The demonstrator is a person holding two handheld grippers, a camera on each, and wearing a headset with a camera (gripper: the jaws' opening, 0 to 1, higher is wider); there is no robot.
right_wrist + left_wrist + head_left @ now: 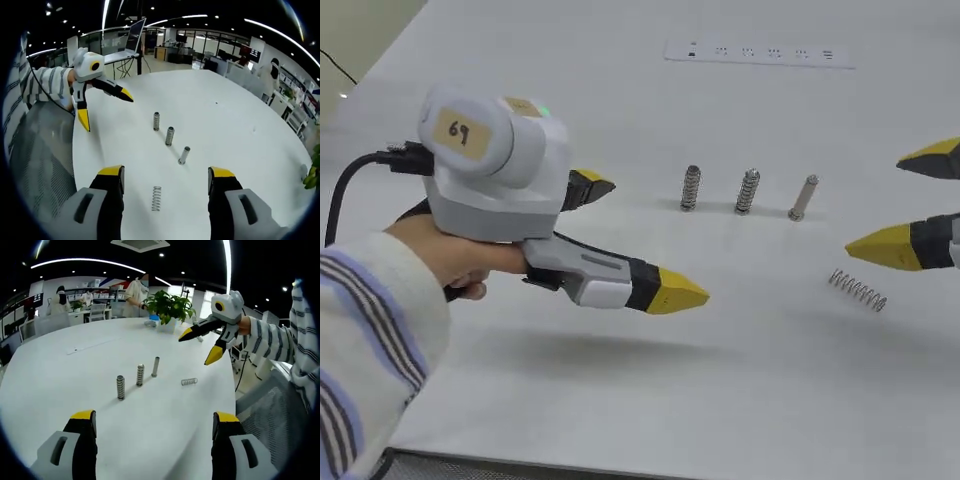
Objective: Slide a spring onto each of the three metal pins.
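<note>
The loose spring lies on the counter between the released right hand-held gripper's jaws, apparently untouched; the left hand-held gripper is likewise released.

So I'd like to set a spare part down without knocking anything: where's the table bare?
Bare: the table between the power strip and the row of pins, and the near edge, on the person's side of the left gripper. Crowded: around the bare pin and loose spring, beside the right gripper.
</note>
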